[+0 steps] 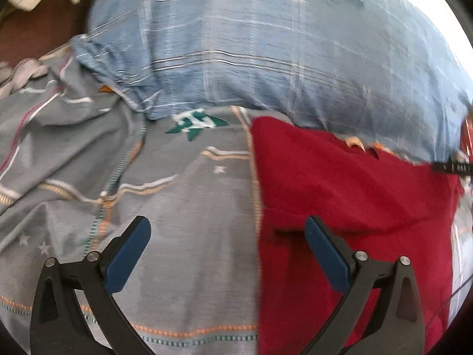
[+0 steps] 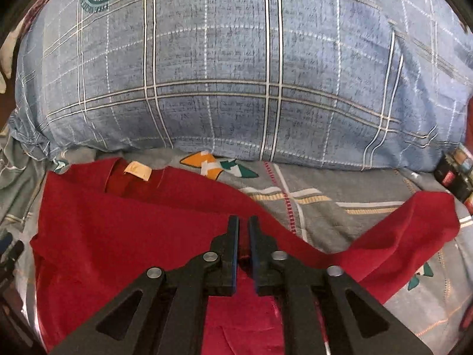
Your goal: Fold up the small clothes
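Fingers of left gripper point(image 1: 227, 247) spread wide, holding nothing, hovering over grey bedsheet point(image 1: 183, 207) at the left edge of the red shirt point(image 1: 340, 192). Shirt lies on the bed below the blue plaid pillow point(image 2: 236, 74), neck label point(image 2: 137, 171) showing. Right gripper point(image 2: 244, 233) pinched shut on the shirt's raised right-hand fold. Judgement: carry that fold leftward low and taut, lay it square; left side should pin the far edge.

- The red cotton garment point(image 1: 348, 195) runs off the left wrist view's bottom edge.
- The blue plaid pillow point(image 1: 251, 44) is motion-blurred there.
- A small dark printed box point(image 2: 453, 174) is cut by the frame edge.
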`<state>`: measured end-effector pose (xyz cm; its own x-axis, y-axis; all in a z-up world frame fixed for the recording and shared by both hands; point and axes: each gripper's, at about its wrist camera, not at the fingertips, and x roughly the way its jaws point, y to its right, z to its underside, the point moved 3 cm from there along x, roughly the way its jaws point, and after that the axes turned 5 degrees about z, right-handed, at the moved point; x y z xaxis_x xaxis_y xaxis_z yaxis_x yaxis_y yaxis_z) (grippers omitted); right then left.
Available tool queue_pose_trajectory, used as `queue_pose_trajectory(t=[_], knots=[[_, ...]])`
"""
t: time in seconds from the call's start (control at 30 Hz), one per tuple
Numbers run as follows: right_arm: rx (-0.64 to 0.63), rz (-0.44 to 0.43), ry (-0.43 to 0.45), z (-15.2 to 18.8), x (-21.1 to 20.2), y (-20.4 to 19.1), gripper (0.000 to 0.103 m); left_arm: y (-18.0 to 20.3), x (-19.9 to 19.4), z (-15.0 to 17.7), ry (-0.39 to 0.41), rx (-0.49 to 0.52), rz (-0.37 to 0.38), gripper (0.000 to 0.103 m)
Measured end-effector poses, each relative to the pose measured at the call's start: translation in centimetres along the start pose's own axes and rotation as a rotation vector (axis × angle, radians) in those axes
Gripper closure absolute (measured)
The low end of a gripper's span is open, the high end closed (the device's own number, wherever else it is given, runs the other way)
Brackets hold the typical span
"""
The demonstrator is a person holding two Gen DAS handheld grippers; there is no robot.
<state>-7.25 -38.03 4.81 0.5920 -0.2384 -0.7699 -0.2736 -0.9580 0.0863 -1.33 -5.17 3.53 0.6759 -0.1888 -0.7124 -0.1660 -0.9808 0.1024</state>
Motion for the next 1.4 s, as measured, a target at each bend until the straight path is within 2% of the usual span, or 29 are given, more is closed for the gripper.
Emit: queue_pose_trajectory(t=[0.03, 0.07, 0.1, 0.13, 0.2, 0.23, 0.27, 0.33, 0.37, 0.4, 0.43, 0.5, 0.53, 0.6, 0.63, 0.7, 0.73, 0.8, 0.83, 0.9, 0.93, 1.0, 1.07, 1.17, 1.2, 1.3, 1.33, 1.4], knots=[[-0.004, 0.045, -0.016, 0.1, 0.2, 0.2, 0.071, 0.2, -0.1, 0.0, 0.004, 0.019, -0.017, 0.000], [0.000, 0.078, -0.007, 0.1, -0.3, 0.0, 0.061, 0.3, -0.1, 0.0, 0.010, 0.028, -0.031, 0.000], [0.007, 0.083, 0.026, 0.0, -1.3, -0.5, 0.060, 0.2, -0.1, 0.1, 0.016, 0.030, -0.044, 0.000], [0.009, 0.049, 0.066, -0.2, -2.6, -1.0, 0.059, 0.1, -0.1, 0.1, 0.018, 0.023, -0.054, 0.000], [-0.001, -0.093, 0.113, -0.5, -4.7, -3.5, 0.051, -0.6, 0.3, 0.2, 0.001, -0.010, -0.064, 0.000], [-0.022, -0.186, 0.115, -0.6, -5.4, -5.4, 0.046, -0.8, 0.4, 0.3, -0.008, -0.020, -0.069, 0.000], [-0.051, -0.279, 0.107, -0.7, -5.7, -7.6, 0.045, -1.0, 0.6, 0.4, -0.018, -0.027, -0.080, 0.000], [-0.123, -0.431, 0.073, -0.8, -5.3, -12.5, 0.046, -1.5, 0.8, 0.8, -0.034, -0.023, -0.116, 0.000], [-0.161, -0.472, 0.051, -0.8, -4.7, -15.0, 0.047, -1.7, 0.8, 0.8, -0.038, -0.015, -0.143, 0.000], [-0.191, -0.485, 0.037, -0.6, -4.1, -16.6, 0.050, -2.1, 0.7, 0.8, -0.035, -0.010, -0.161, 0.000], [-0.263, -0.478, 0.014, -0.4, -2.8, -19.9, 0.051, -2.4, 0.5, 0.7, -0.031, -0.009, -0.176, 0.000], [-0.341, -0.445, -0.025, -0.2, -0.2, -24.1, 0.068, -3.5, 0.1, 0.4, -0.016, -0.027, -0.197, 0.000], [-0.355, -0.453, -0.056, -0.1, 1.2, -25.8, 0.079, -4.1, 0.0, 0.2, -0.010, -0.047, -0.203, 0.000], [-0.338, -0.486, -0.111, 0.3, 3.7, -28.2, 0.080, -5.0, -0.1, 0.0, -0.010, -0.083, -0.205, 0.000], [-0.322, -0.498, -0.119, 0.6, 4.4, -29.2, 0.076, -5.5, -0.1, 0.0, -0.009, -0.104, -0.203, 0.000], [-0.301, -0.512, -0.084, 0.8, 4.5, -30.1, 0.076, -5.8, -0.1, 0.0, -0.009, -0.126, -0.196, 0.000], [-0.275, -0.565, -0.087, 0.5, 4.5, -30.3, 0.076, -5.7, -0.1, 0.0, -0.010, -0.127, -0.192, 0.000], [-0.238, -0.653, -0.131, 0.4, 4.5, -30.3, 0.076, -5.2, 0.1, 0.1, -0.017, -0.110, -0.184, 0.000], [-0.230, -0.664, -0.151, 0.3, 4.3, -30.0, 0.076, -4.8, 0.2, 0.2, -0.020, -0.096, -0.185, 0.000], [-0.224, -0.646, -0.113, 0.3, 3.0, -28.3, 0.076, -4.2, 0.2, 0.2, -0.022, -0.077, -0.180, 0.000], [-0.223, -0.631, -0.086, 0.6, 1.9, -26.8, 0.075, -4.0, 0.2, 0.2, -0.021, -0.073, -0.171, 0.000], [-0.215, -0.565, -0.036, 1.3, 0.1, -23.5, 0.065, -3.6, 0.0, 0.1, -0.014, -0.071, -0.156, 0.000], [-0.201, -0.476, -0.022, 2.3, -0.3, -20.1, 0.049, -3.0, -0.1, 0.1, -0.009, -0.063, -0.138, 0.000], [-0.155, -0.267, -0.059, 3.6, 2.1, -15.8, 0.046, -1.9, 0.0, 0.1, -0.009, -0.057, -0.101, 0.000], [-0.137, -0.247, -0.081, 3.9, 2.9, -14.9, 0.048, -1.3, 0.0, 0.1, -0.017, -0.058, -0.071, 0.000], [-0.077, -0.320, -0.071, 4.0, 1.4, -12.5, 0.048, 0.7, -0.4, -0.2, -0.045, -0.023, 0.001, 0.000], [-0.058, -0.333, -0.045, 4.0, 0.1, -11.2, 0.047, 1.5, -0.6, -0.5, -0.043, -0.008, 0.019, 0.000], [-0.036, -0.302, 0.016, 3.9, -1.4, -9.0, 0.038, 2.8, -0.5, -1.2, -0.046, 0.011, 0.045, 0.000]])
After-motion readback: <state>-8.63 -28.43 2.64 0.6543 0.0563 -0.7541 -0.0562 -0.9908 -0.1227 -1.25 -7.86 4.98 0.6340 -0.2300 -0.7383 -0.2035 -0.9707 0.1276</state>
